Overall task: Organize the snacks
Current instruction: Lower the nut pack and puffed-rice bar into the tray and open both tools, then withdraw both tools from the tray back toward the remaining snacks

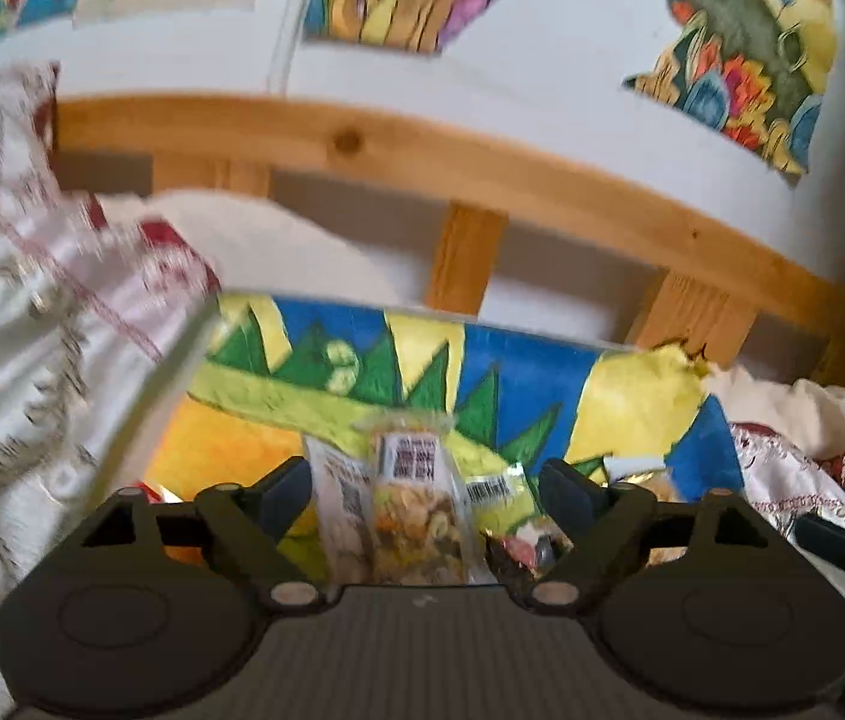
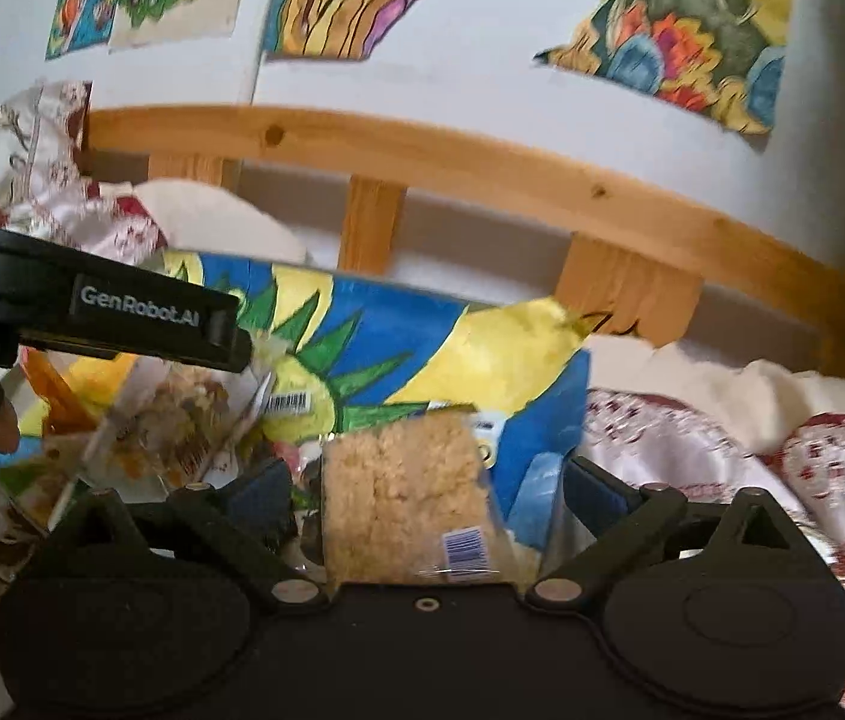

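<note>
Standing with fingers spread wide, the left gripper (image 1: 425,495) has a clear packet of mixed snack (image 1: 416,516) between its fingers, and neither pad appears to press on it. The right gripper (image 2: 425,495) is likewise spread, with a clear packet of pale puffed-grain bar (image 2: 404,498) between its fingers and a gap on each side. Both packets stand roughly upright inside a painted box (image 1: 518,372), whose blue, yellow and green wall rises just behind them; judged from this, the box serves as the collecting place and the wall props the packets so that their labels stay readable. Two packets are clearly in work, one per gripper. Further wrappers lie in the box around them, at least two with barcode labels, but blur prevents a firm count. In the right wrist view, the left gripper's body crosses the upper left above its packet, so the two tools work side by side over one box. The box rests on a bed with a patterned cover (image 2: 692,480), before a wooden rail (image 1: 482,162). Four painted sheets hang on the wall behind.
</note>
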